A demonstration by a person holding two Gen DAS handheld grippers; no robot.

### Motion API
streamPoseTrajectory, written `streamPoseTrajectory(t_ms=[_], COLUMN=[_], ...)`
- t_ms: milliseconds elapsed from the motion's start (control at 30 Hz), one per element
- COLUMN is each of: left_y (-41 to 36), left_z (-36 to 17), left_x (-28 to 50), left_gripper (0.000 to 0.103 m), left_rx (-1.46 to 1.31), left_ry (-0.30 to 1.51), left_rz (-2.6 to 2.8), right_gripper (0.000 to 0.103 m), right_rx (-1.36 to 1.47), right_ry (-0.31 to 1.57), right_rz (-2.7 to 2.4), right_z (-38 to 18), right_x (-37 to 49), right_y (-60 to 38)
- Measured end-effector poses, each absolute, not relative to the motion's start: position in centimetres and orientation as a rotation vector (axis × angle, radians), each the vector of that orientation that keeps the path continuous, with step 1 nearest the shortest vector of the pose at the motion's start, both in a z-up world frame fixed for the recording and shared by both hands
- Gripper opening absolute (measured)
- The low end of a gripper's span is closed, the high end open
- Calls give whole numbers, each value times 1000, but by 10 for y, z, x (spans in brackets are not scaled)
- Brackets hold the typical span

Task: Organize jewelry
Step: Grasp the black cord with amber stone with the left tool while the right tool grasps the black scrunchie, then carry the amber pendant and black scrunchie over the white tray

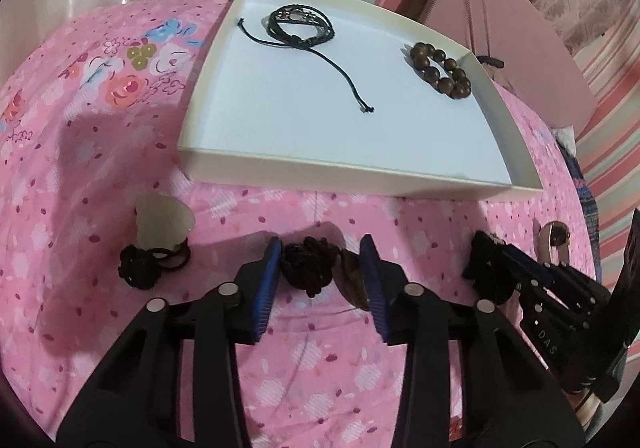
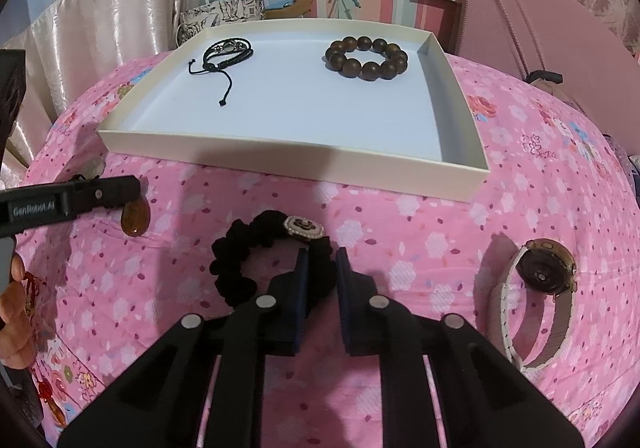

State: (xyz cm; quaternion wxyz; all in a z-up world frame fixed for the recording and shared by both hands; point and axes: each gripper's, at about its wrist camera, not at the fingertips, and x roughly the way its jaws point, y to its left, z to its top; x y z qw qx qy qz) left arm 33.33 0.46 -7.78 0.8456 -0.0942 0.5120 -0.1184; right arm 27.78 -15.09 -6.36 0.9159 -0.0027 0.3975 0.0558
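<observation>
Black scrunchie (image 2: 272, 260) with a jewelled charm lies on the pink floral bedspread (image 2: 400, 240), and the right gripper (image 2: 322, 272) has its fingers narrowed onto the band's near right side; they seem to pinch it, so lift slowly to check nothing slips. To its left, the left gripper (image 1: 320, 268) stands half-wide around a dark knotted cord (image 1: 306, 266) with an amber pendant (image 1: 354, 280), not yet pressing; close on the knot, not the smooth stone. A watch (image 2: 540, 288) lies to the right. Farther off, the white tray (image 2: 280, 151) holds a black cord bracelet (image 2: 228, 53) and a wooden bead bracelet (image 2: 366, 57); set each piece in its bare near half.
</observation>
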Motion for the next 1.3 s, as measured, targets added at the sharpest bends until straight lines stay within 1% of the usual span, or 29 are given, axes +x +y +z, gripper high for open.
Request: streamPoseTrajectory(t_ms=[33,200,467,700,833,1067,1300], left_y=[5,7,4,-4,-7,-15,-15], left_z=[-78,-79,-75,-67,-50,-2,28], left_x=[334,332,328,320,315,322,371], left_gripper=[25,23,21,18,17,16,16], left_rx=[-200,-215,-177,-99,-90,-55,-13], left_ry=[1080,1083,1063,1027,1002,935,908], left_rz=[-244,-242,-225,-195,-209,-230,-184], right_gripper=[13,13,10,9,9,8,8], right_rx=[-7,-12,-3,4,12,25,58], right_ry=[818,817,805,741,694,631,631], right_rz=[114,110,109,95,107,103,62], right_z=[-64,-63,-61,-41,-15,32,47], right_x=[278,278,277,268,265,284,337], right_y=[-151,-151,-151,-155,-156,-165,-179])
